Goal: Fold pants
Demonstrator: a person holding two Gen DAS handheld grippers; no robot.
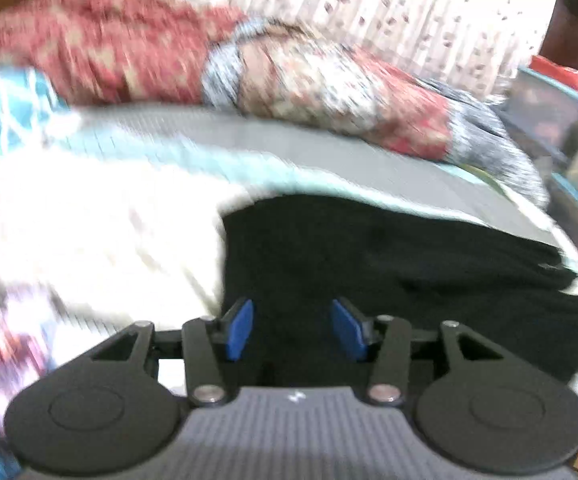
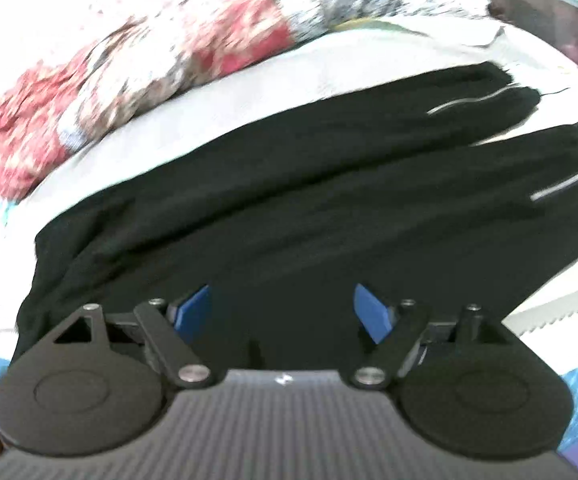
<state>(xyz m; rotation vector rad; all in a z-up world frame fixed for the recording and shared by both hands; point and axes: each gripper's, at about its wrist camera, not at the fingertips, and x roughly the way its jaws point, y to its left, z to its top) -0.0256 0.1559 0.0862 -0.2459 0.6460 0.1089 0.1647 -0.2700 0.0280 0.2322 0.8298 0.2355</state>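
Black pants with thin white side stripes lie spread on a pale bed sheet, both legs stretching to the upper right. In the left wrist view the pants fill the lower middle. My left gripper is open, its blue pads apart just over the pants' near left edge, holding nothing. My right gripper is open wide over the pants' near part, pads apart, empty. Both views are blurred by motion.
A red, patterned quilt is heaped along the far side of the bed; it also shows in the right wrist view. A floral curtain hangs behind. Cluttered shelves stand at right. A teal patterned cloth lies at left.
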